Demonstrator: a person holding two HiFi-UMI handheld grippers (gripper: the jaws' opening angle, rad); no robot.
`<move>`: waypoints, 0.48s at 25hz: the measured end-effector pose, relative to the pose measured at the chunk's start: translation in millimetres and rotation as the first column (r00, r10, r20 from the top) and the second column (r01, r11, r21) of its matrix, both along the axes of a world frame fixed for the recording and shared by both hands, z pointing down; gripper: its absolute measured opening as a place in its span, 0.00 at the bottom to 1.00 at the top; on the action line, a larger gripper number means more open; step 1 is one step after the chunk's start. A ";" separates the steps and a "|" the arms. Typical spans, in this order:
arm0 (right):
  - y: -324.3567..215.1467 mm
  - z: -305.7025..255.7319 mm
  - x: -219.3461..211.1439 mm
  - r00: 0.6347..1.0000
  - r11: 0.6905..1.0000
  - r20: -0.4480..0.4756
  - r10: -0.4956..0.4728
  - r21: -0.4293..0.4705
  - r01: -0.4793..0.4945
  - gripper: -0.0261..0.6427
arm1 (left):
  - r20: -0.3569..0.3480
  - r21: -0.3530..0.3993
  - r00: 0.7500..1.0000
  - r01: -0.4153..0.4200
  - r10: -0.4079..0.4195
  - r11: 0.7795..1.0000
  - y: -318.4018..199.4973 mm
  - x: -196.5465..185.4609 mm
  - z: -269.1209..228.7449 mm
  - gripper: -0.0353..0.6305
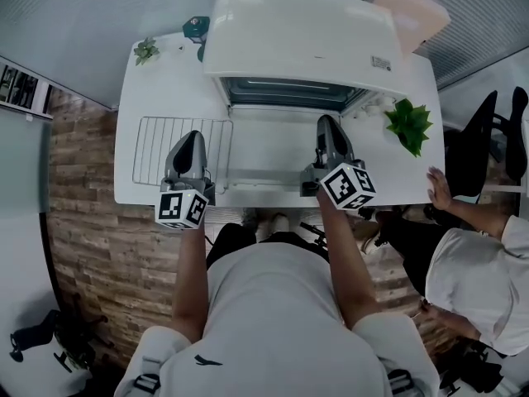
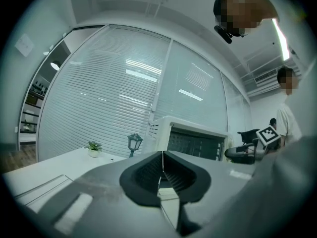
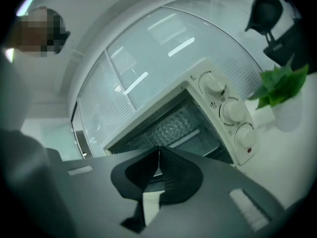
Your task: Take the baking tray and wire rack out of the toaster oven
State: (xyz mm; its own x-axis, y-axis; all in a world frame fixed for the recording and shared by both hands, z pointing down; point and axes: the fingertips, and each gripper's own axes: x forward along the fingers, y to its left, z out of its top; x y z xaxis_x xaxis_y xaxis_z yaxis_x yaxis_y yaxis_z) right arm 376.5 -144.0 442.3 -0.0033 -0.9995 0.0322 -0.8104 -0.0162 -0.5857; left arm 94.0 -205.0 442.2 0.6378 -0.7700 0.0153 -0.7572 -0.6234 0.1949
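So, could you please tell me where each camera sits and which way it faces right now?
Head view: on the person's head, looking steeply down at the white table and open toaster oven; both forearms, the torso, left gripper and right gripper show.
Left gripper view: on the left gripper, looking along its shut fingers toward the oven front.
Right gripper view: on the right gripper, tilted, facing the oven's open mouth past its shut fingers.
Shared: all three see the oven.
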 end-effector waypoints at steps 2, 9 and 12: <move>-12.8 11.8 -0.2 0.990 1.000 0.138 0.008 -0.011 -0.006 0.07 | 0.001 -0.003 1.000 0.004 -0.004 1.000 -2.9 -3.4 0.7 0.07; -50.7 52.1 -1.6 0.846 0.998 0.531 0.054 -0.041 -0.038 0.19 | 0.004 -0.013 1.000 0.022 -0.022 1.000 -10.4 -15.9 4.4 0.07; -62.9 70.0 -1.8 0.797 0.996 0.599 0.080 -0.074 -0.044 0.19 | 0.009 -0.014 1.000 0.029 -0.028 0.999 -12.4 -19.9 4.4 0.07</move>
State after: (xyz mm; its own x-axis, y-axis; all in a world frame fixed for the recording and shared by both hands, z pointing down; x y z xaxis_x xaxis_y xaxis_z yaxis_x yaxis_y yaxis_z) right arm 374.7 -206.9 512.3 0.0224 -0.9949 0.0980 -0.2921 -0.1002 -0.9511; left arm 74.1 -217.3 446.6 0.6155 -0.7876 0.0314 -0.7763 -0.5988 0.1969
